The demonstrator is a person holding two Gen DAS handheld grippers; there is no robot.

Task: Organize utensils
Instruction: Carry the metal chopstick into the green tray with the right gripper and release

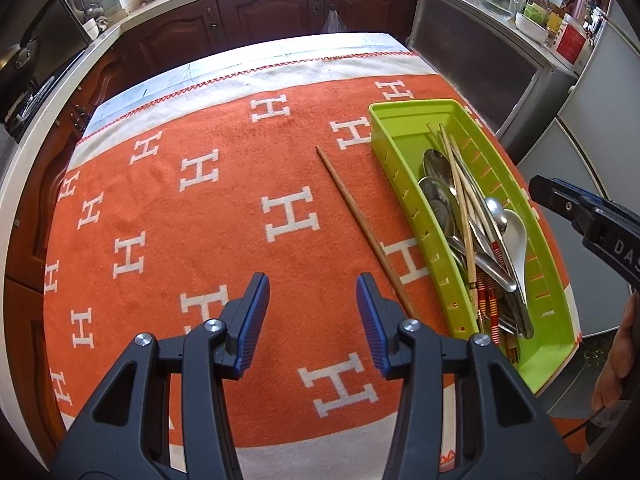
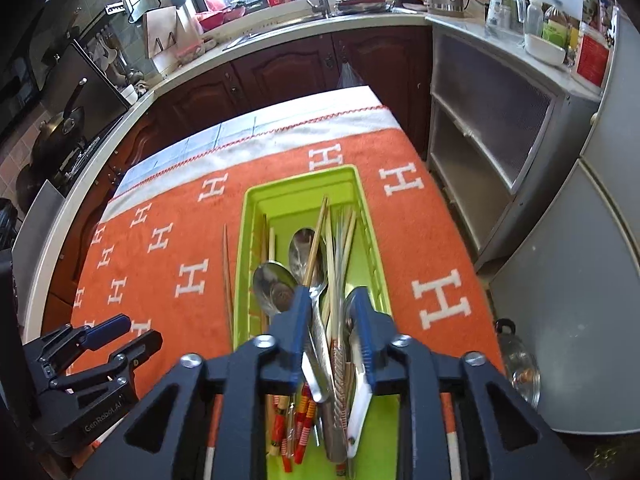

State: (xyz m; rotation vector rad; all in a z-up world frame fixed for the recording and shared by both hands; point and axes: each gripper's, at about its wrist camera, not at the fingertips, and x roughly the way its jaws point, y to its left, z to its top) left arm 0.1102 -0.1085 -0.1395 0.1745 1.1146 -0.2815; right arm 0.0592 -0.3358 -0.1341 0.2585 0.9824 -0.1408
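The table [image 1: 120, 96] has an orange cloth [image 1: 208, 240]. On it lie a green tray [image 1: 404, 184] and, just left, one chopstick [image 1: 360, 220].

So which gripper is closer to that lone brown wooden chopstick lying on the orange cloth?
Left. The left gripper hangs open beside the brown wooden chopstick's near end; the right gripper is over the green plastic tray.
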